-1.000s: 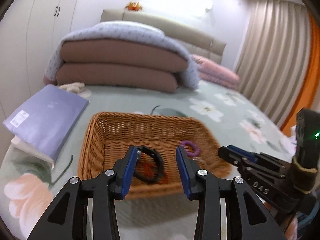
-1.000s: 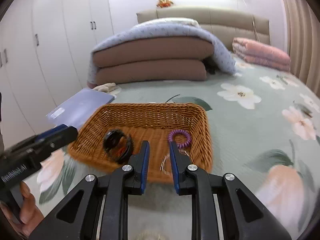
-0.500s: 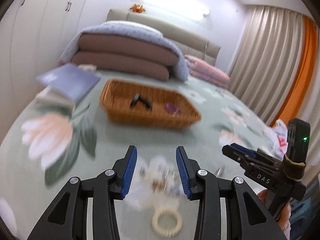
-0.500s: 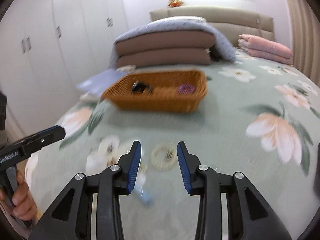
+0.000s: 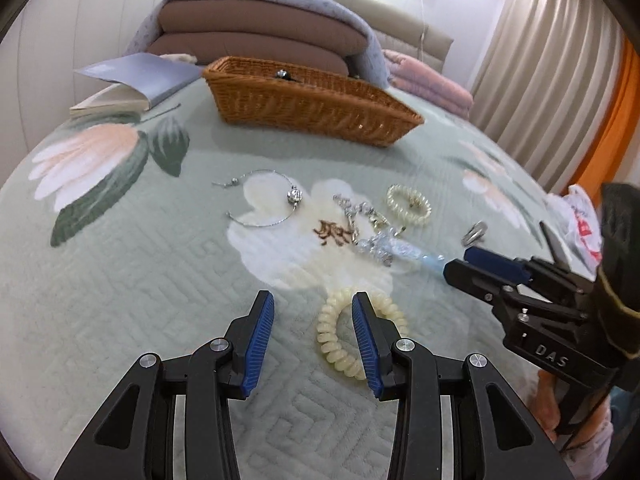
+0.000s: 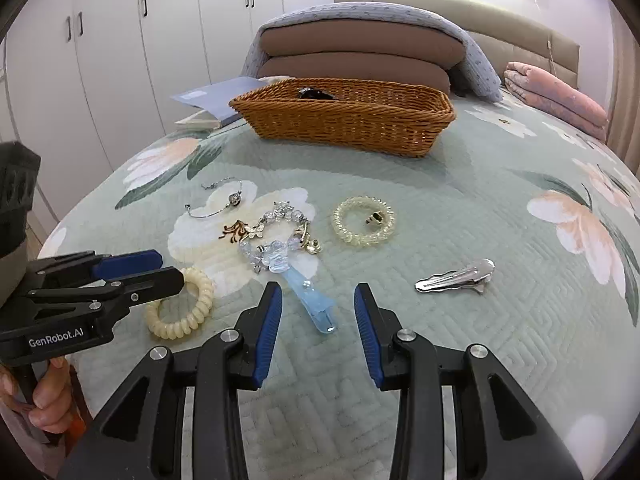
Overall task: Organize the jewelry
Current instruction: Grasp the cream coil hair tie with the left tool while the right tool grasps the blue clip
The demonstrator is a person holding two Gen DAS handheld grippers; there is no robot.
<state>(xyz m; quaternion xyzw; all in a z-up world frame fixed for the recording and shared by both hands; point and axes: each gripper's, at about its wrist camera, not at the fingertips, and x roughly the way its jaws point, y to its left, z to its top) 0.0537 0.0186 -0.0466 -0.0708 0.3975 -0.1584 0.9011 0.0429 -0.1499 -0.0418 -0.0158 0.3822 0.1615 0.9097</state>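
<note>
Retreated left hand-held gripper (image 5: 313, 336) over cream coil tie (image 5: 340, 334)

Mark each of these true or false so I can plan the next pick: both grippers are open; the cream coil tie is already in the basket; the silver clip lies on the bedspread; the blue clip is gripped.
1. Both grippers, left gripper and right gripper, are open. True.
2. The cream coil tie is in the basket. False: it lies on the bedspread.
3. The silver clip lies on the bedspread. True.
4. The blue clip is gripped. False: it lies free between the right gripper's open jaws.
</note>
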